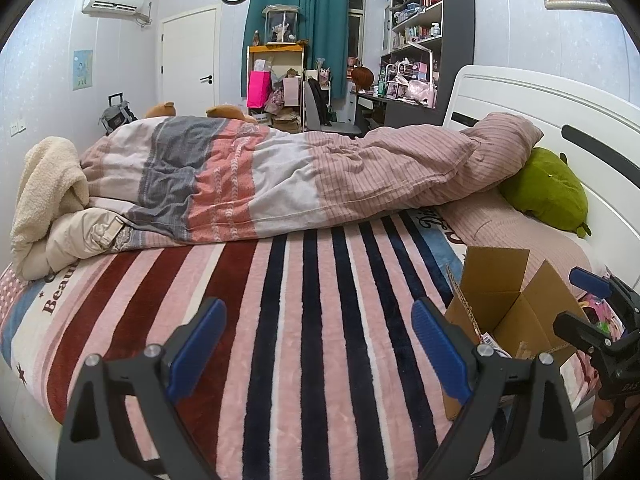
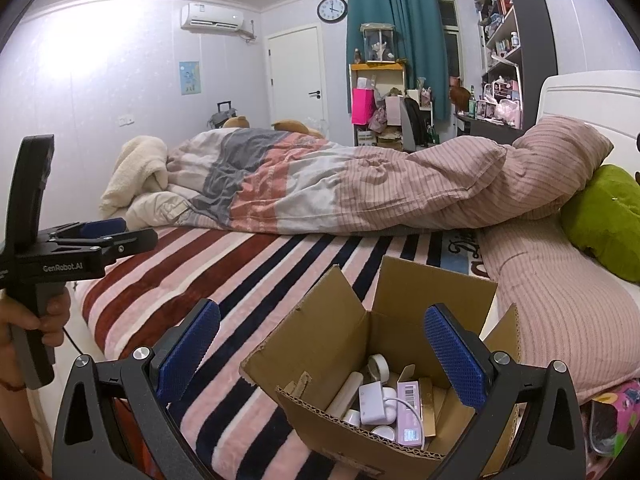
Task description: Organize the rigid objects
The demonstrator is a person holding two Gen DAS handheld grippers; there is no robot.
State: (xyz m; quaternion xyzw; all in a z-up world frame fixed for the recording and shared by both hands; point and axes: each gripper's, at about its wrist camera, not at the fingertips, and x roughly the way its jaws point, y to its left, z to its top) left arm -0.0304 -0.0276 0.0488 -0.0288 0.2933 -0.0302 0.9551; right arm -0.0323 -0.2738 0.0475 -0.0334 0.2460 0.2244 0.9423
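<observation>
An open cardboard box [image 2: 400, 292] stands on the striped blanket [image 2: 248, 264] near the bed's front edge. Inside lie a white adapter with a cable [image 2: 374, 400], a pink barcode carton [image 2: 408, 412], a gold carton [image 2: 428, 402], a white tube [image 2: 346, 396] and small white jars. My right gripper [image 2: 320, 311] hovers open just above the box, its pads touching nothing. Left of the box [image 1: 504, 304], my left gripper [image 1: 318, 305] stands open over bare blanket with nothing in it. Each gripper shows at the edge of the other's view: the right gripper [image 1: 568, 300] and the left gripper [image 2: 132, 232], which a hand [image 2: 36, 316] holds.
A rumpled duvet [image 1: 280, 176] lies across the bed behind the blanket. A pink pillow [image 2: 560, 296] and a green plush cushion [image 2: 608, 220] rest against the white headboard [image 1: 540, 100]. A cream fleece [image 1: 48, 188] is piled at the far left. A pink patterned bag [image 2: 624, 404] lies right of the box.
</observation>
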